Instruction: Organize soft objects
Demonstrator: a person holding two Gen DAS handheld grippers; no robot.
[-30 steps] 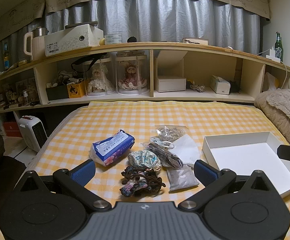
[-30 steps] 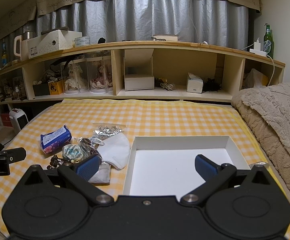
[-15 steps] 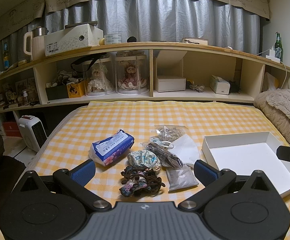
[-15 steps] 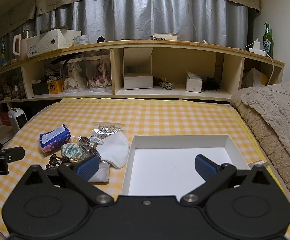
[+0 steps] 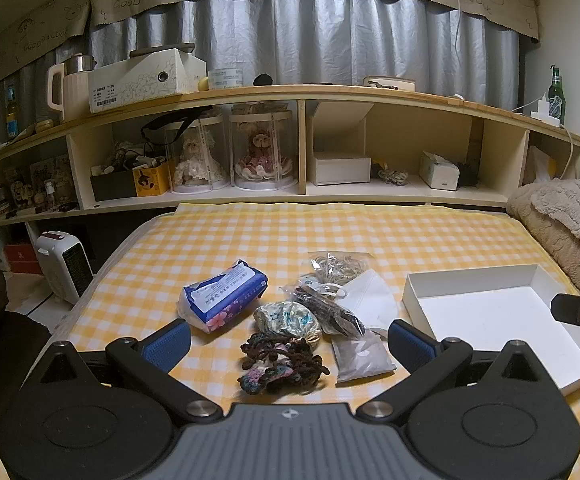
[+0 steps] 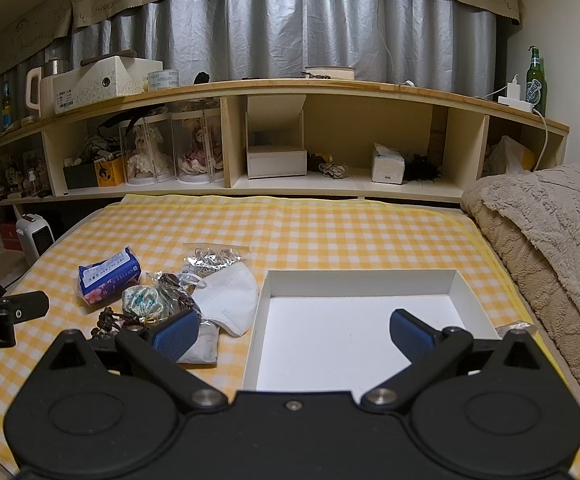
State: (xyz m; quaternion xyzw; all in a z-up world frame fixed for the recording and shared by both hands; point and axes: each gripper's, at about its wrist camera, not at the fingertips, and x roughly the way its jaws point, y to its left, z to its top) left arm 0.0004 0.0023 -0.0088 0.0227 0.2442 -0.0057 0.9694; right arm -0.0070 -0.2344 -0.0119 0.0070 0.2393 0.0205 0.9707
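White and bare, the box [image 6: 354, 336] sits right of the soft heap [image 5: 290, 320] on the bed [image 6: 330, 236], so I keep my left tool [image 5: 290, 340] and right tool [image 6: 294, 330] spread wide, holding nothing, for a first pick.

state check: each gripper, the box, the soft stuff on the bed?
left gripper: open, holds nothing
right gripper: open, holds nothing
white box: lidless, nothing inside
tissue pack: lying flat, outside box
face mask: outside box, beside it
crochet scrunchie: on sheet, untouched
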